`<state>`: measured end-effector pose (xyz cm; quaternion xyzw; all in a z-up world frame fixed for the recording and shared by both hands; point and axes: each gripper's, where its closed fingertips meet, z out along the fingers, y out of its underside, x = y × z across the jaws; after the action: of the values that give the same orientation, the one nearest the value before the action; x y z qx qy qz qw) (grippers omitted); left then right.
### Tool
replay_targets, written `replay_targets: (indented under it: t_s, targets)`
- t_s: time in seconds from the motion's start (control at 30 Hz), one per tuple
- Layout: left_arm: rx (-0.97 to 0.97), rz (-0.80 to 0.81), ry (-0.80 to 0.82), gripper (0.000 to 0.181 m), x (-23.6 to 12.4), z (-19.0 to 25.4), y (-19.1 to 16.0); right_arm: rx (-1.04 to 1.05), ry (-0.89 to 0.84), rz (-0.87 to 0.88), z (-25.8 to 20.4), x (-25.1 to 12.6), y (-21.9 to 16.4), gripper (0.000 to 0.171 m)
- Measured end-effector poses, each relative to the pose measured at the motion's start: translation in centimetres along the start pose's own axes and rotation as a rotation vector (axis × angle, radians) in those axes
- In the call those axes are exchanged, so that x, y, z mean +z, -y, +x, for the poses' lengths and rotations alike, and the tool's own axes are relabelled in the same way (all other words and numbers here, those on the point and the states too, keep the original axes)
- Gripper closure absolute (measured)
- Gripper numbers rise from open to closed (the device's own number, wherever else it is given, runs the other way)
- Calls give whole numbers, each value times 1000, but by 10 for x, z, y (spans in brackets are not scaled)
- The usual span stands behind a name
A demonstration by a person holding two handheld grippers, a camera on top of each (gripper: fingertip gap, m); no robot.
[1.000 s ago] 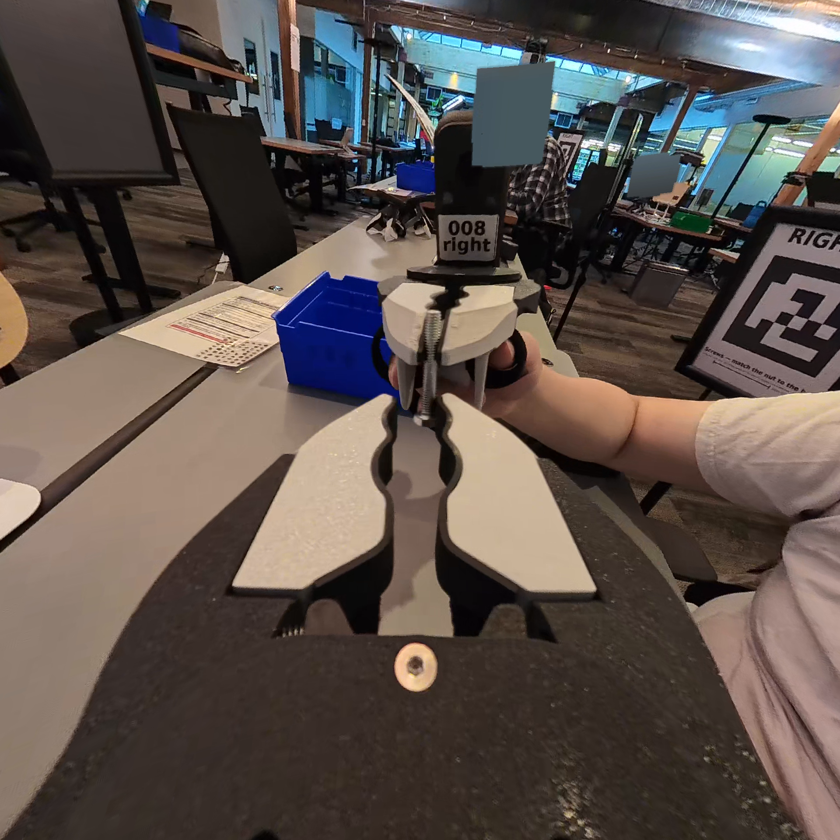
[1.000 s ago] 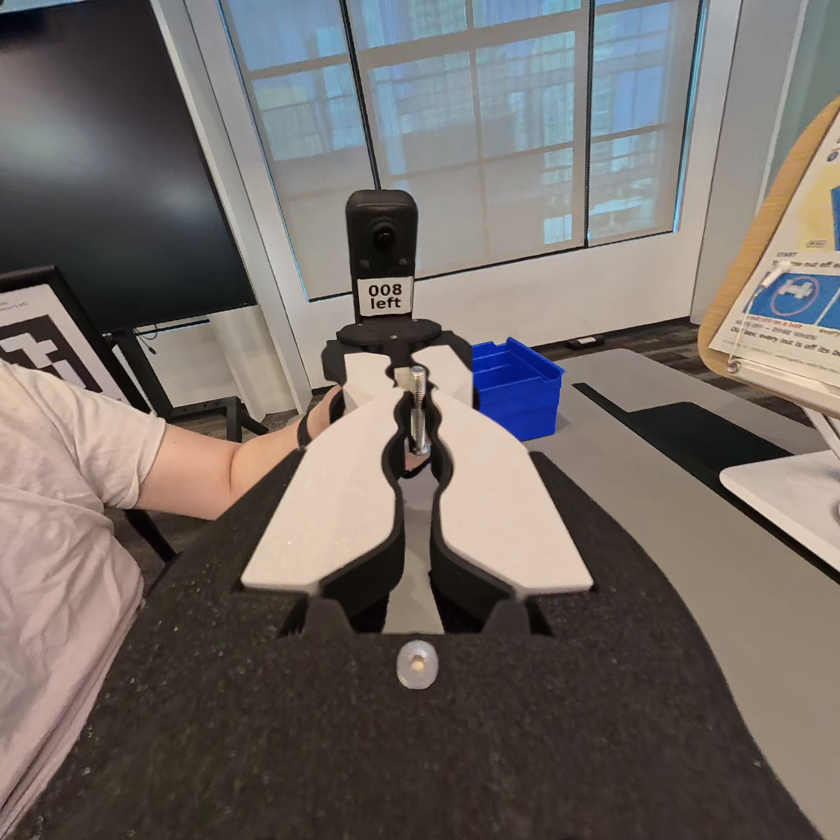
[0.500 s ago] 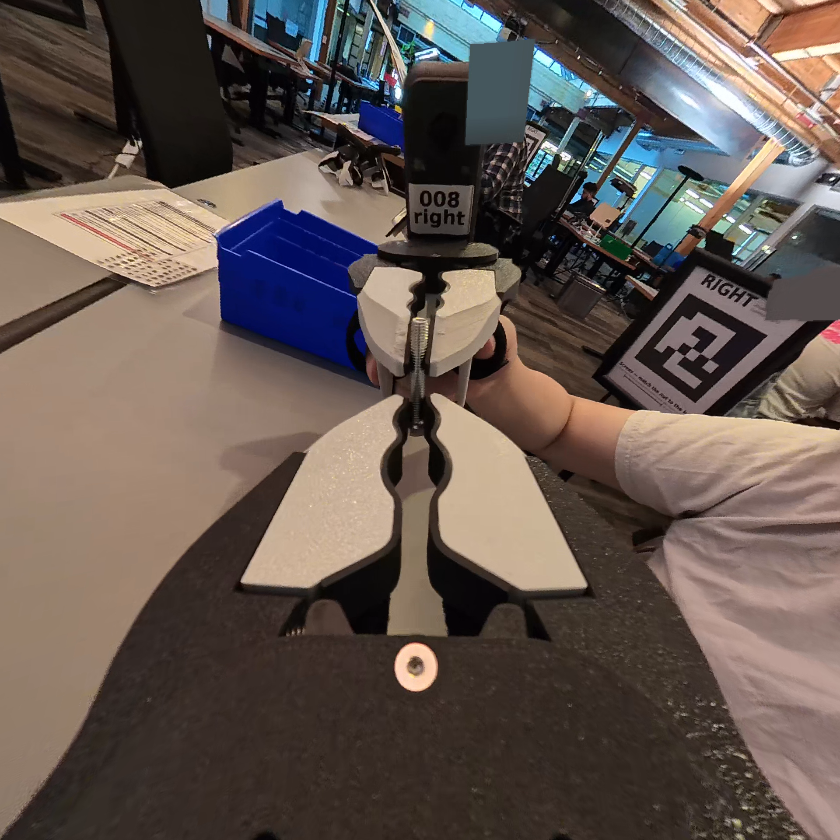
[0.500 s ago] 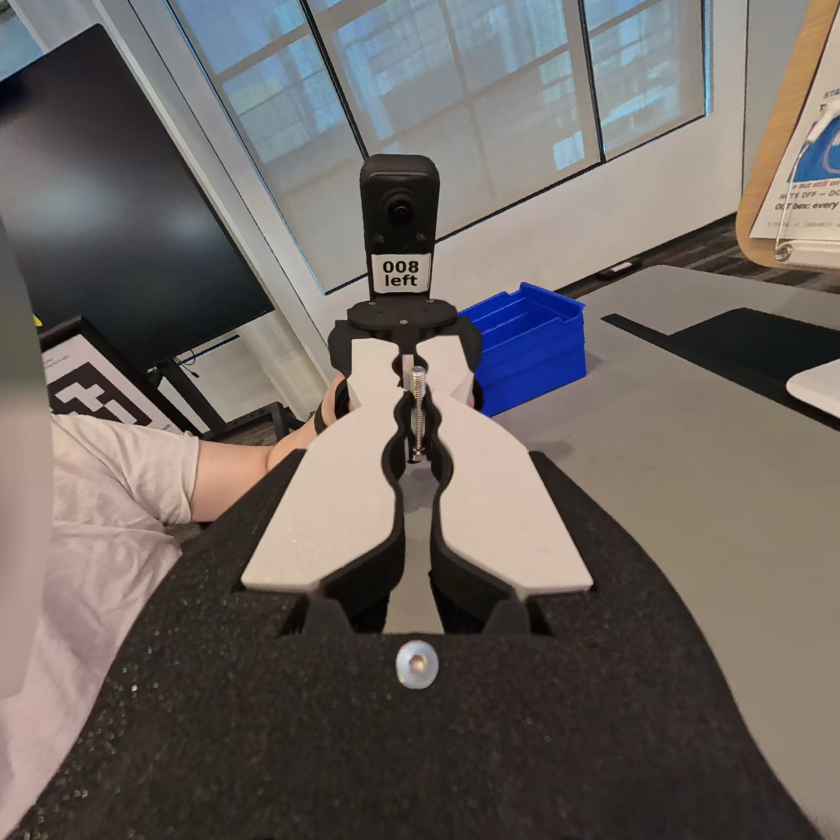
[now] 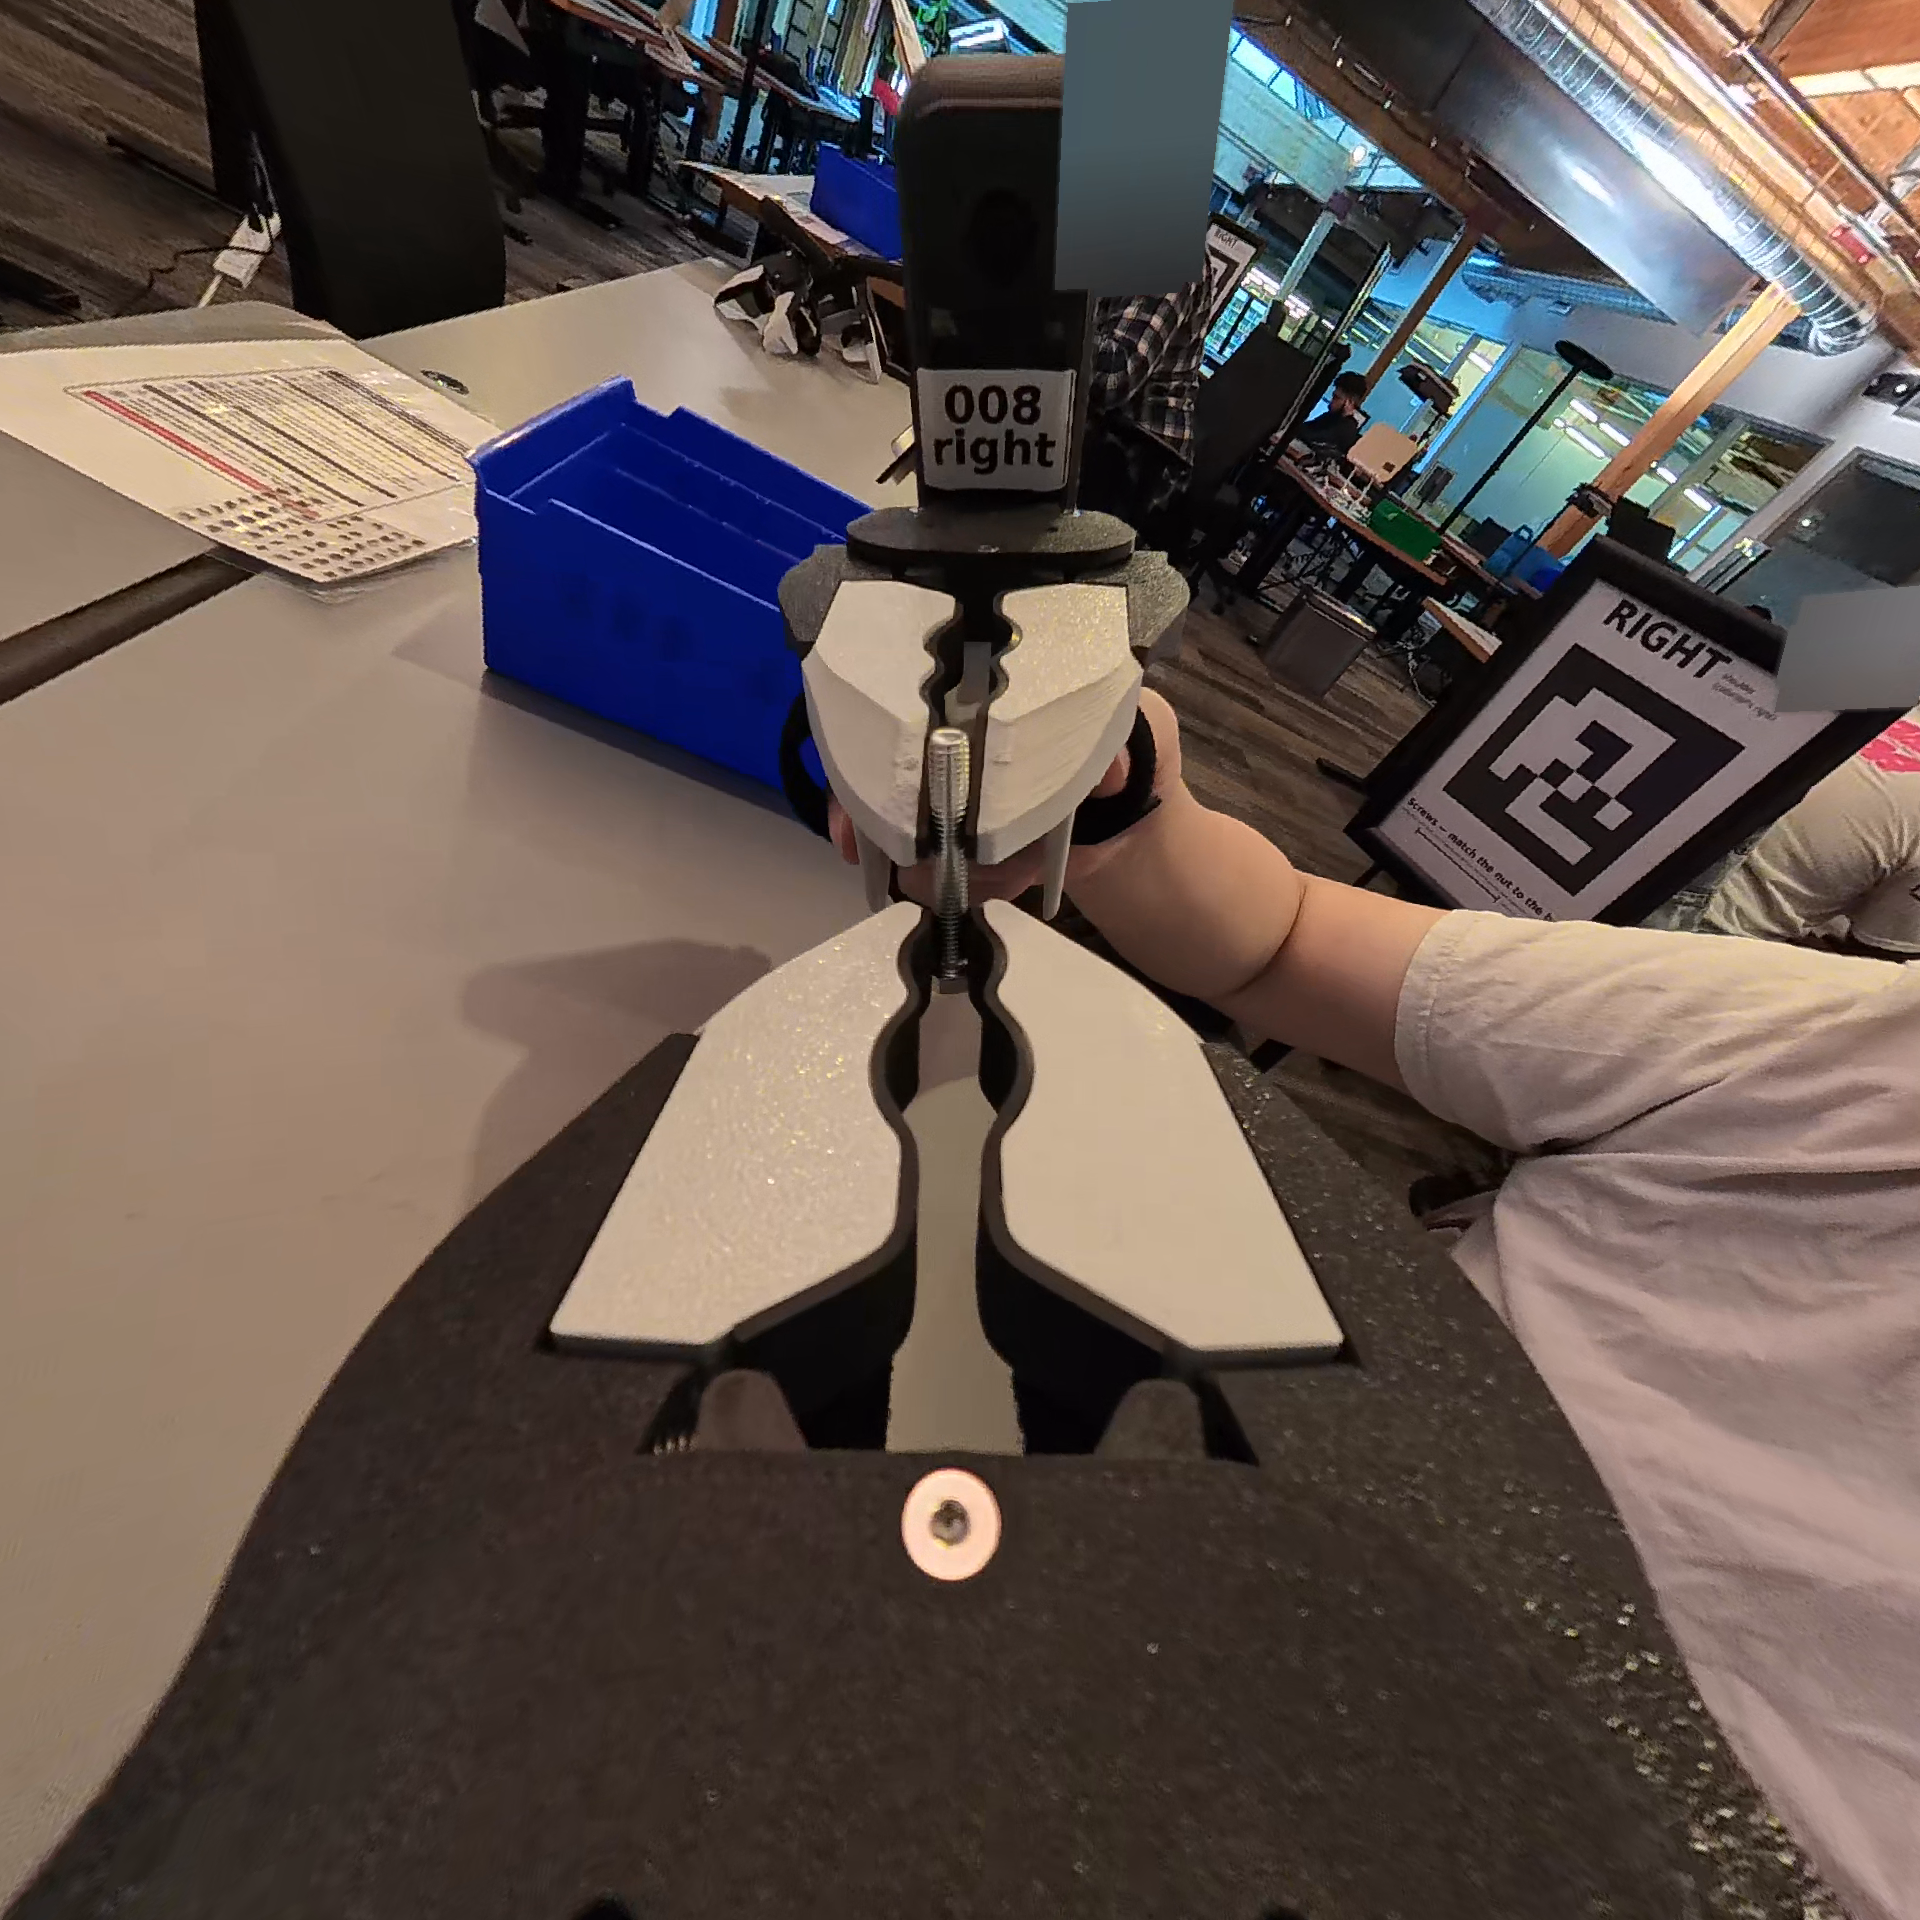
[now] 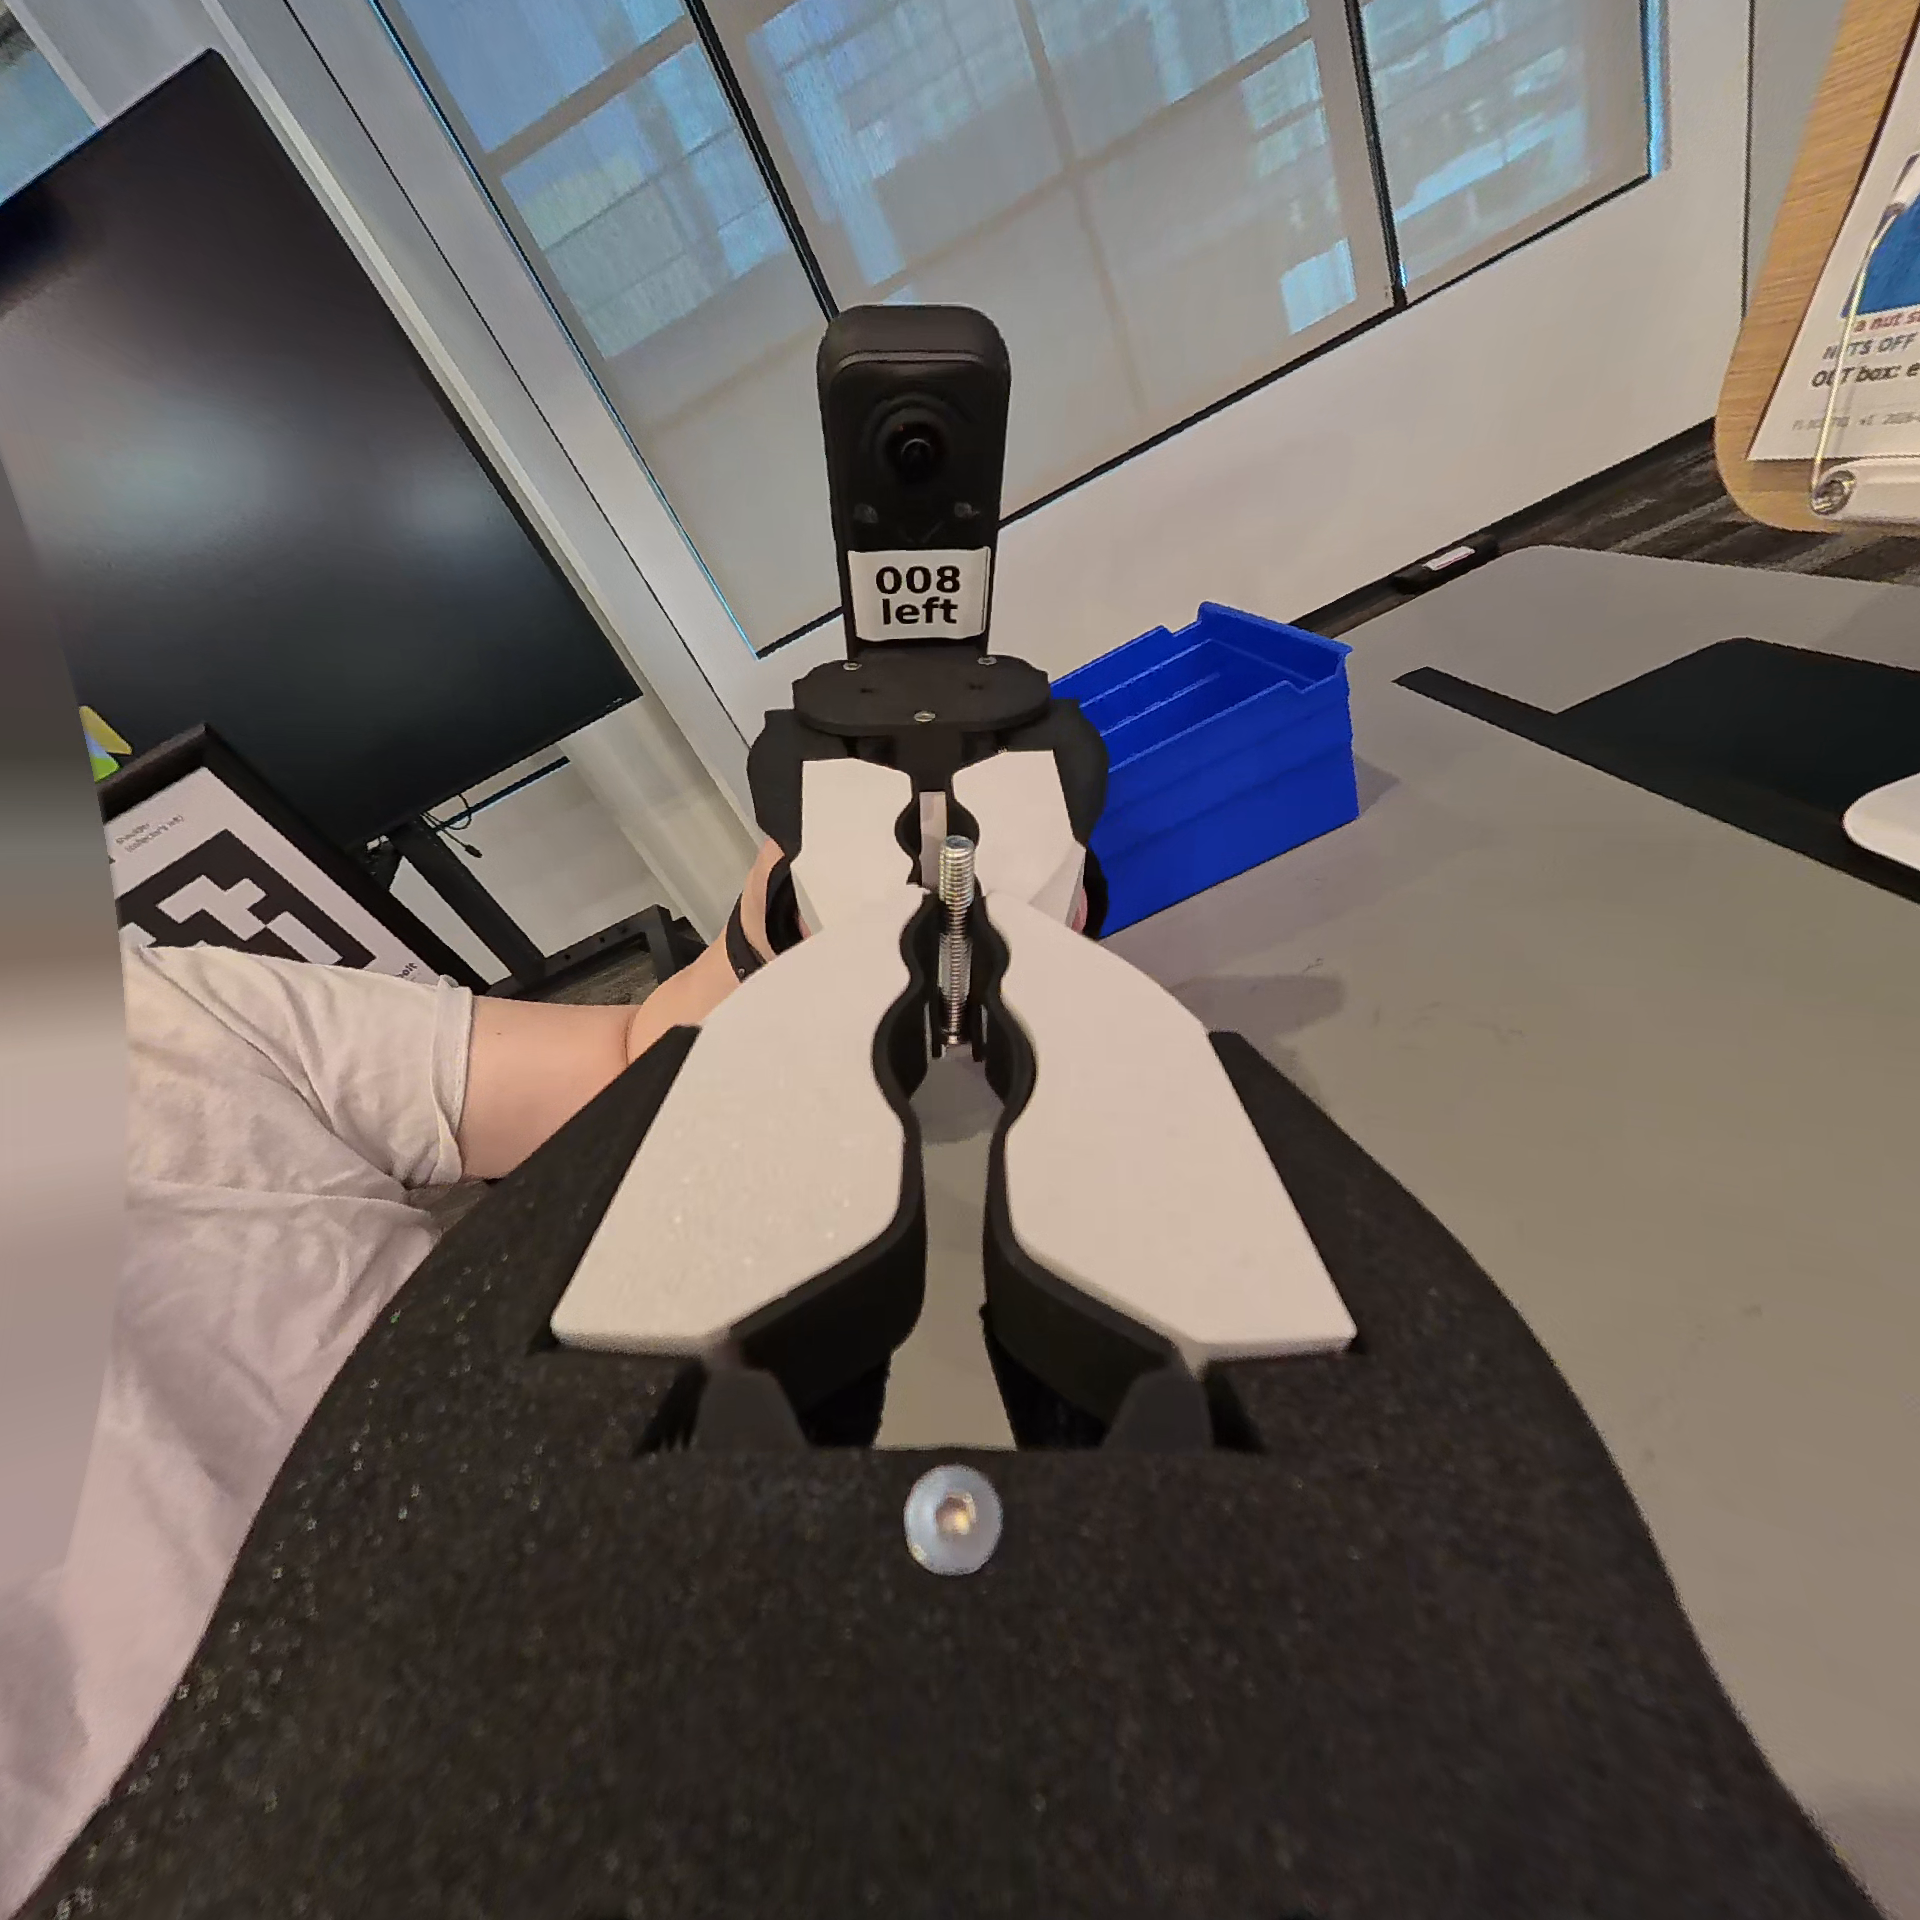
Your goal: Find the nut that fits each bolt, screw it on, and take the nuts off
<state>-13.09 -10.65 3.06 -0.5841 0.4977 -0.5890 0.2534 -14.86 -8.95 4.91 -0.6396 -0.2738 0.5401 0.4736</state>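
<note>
Left gripper (image 5: 948, 935) and right gripper (image 6: 951, 940) both clamp one bolt (image 5: 948, 821) above a grey table (image 5: 312, 883) in an open office.

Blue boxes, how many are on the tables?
2. One blue box sits on the near grey table beside the right gripper. Another sits on a far desk. More may be hidden.
</note>
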Motion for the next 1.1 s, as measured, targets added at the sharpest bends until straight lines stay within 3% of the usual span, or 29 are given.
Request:
replay_targets:
  t_s: [0.43,0.5,0.57,0.67,0.77,0.9,1.1]
  targets:
    - [43,-25,36,177,0,-3,-3,7,19,-12,0,1,-3,166]
    - [57,-18,44,177,-1,-3,-2,0,10,10,1,-1,2,158]
    - [69,-10,51,177,-4,-4,0,-33,-11,26,2,-5,8,150]
    - [105,-9,107,177,-14,-11,5,-177,-83,0,6,-18,16,151]
    - [169,-2,224,177,-34,-24,12,-372,-211,-159,29,-31,0,158]
    - [261,18,394,177,-66,-40,26,-509,-270,-609,64,-34,-74,157]
    - [348,25,581,177,-104,-53,39,-573,-300,-828,87,-17,-131,156]
